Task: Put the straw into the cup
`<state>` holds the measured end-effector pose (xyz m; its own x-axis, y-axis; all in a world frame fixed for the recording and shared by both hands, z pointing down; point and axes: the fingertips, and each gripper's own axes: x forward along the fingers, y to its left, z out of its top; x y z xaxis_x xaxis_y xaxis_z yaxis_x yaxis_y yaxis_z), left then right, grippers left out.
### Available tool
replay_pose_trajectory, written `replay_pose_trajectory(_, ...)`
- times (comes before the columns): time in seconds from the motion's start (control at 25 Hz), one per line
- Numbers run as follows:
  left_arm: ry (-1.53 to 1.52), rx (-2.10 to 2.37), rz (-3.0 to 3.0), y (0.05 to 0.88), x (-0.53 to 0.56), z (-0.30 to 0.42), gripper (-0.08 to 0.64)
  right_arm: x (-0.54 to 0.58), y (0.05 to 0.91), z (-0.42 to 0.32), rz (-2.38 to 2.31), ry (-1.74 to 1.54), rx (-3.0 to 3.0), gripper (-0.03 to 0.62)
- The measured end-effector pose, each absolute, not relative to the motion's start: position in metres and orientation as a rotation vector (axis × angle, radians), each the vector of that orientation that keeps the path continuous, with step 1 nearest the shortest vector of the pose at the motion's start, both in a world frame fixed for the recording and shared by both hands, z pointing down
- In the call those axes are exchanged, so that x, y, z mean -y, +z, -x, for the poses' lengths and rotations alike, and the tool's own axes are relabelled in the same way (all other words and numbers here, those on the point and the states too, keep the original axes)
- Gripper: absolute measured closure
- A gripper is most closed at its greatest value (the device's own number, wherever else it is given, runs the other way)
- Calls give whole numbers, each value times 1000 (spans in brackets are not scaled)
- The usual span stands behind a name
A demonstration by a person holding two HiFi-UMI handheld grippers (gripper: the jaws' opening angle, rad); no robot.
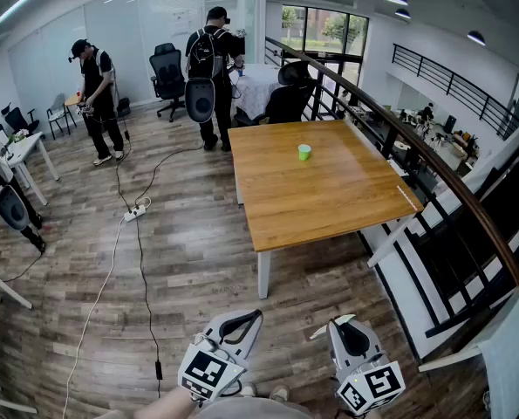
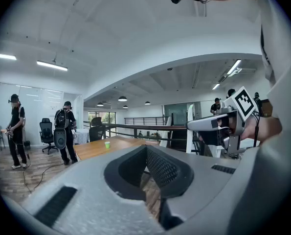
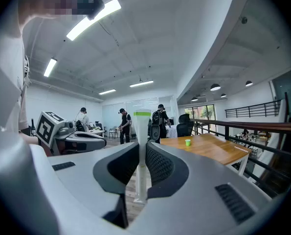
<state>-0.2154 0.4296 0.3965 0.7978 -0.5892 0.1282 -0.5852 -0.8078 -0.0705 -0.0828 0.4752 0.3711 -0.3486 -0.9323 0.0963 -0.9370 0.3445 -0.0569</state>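
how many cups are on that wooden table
1. The green cup stands alone on the wooden table, toward the side far from the person holding the grippers. No other cup shows on it in any view.

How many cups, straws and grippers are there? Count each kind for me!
Small green cup: 1
White straw with a green band: 1
Grey two-jaw grippers, left gripper and right gripper: 2
Total: 4

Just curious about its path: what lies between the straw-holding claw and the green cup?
In the head view, only bare wood-plank floor and the top of the light wooden table separate the right claw from the small green cup.
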Motion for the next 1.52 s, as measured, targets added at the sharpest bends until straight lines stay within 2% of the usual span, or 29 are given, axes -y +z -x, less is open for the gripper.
replay_pose_trajectory(1.52, -308, -974, 2902, 411, -437, 104, 546, -483, 401, -26, -1788, 238, 2612, 543)
